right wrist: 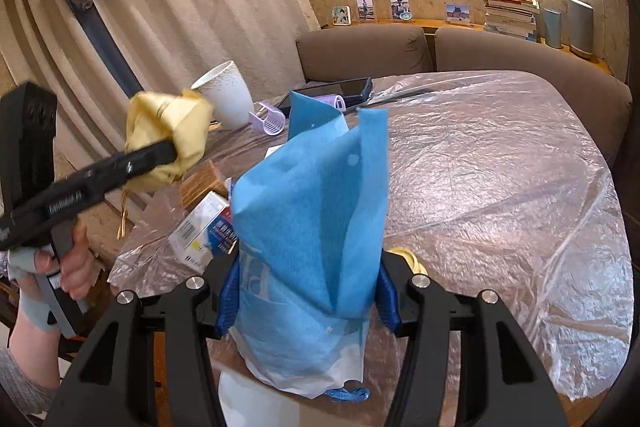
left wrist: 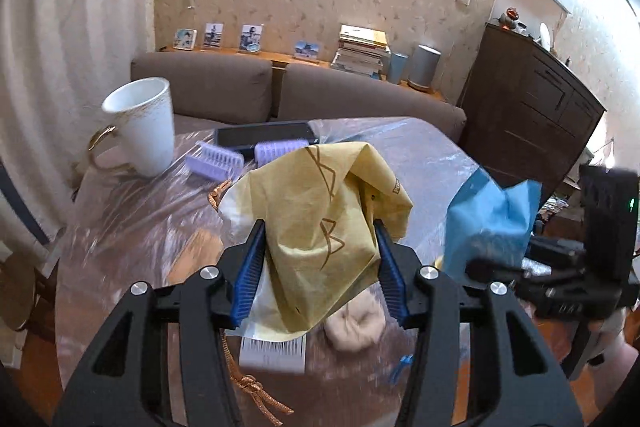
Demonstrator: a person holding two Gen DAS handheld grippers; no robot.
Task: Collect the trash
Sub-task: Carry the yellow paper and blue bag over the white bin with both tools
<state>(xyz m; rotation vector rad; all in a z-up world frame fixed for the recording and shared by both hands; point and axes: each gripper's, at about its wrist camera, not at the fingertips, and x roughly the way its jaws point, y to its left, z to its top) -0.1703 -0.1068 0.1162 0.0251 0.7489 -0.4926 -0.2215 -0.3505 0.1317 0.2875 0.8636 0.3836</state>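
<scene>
My left gripper [left wrist: 319, 233] is shut on a crumpled yellow paper wrapper [left wrist: 320, 211] with brown marks and holds it above the table. The same wrapper shows in the right wrist view [right wrist: 172, 135], on the end of the left gripper [right wrist: 176, 151]. My right gripper [right wrist: 308, 275] is shut on a blue paper bag [right wrist: 316, 211] that stands upright between its blue pads. The blue bag also shows at the right of the left wrist view [left wrist: 492, 223].
The table [right wrist: 500, 187] is covered in clear plastic film. On it are a white mug [left wrist: 144, 123], purple hair rollers [left wrist: 220, 161], a dark phone [left wrist: 264, 137], a small box with a barcode [right wrist: 200, 231], a beige lump [left wrist: 356, 327] and a gold cord [left wrist: 256, 391]. A brown sofa [left wrist: 320, 95] stands behind.
</scene>
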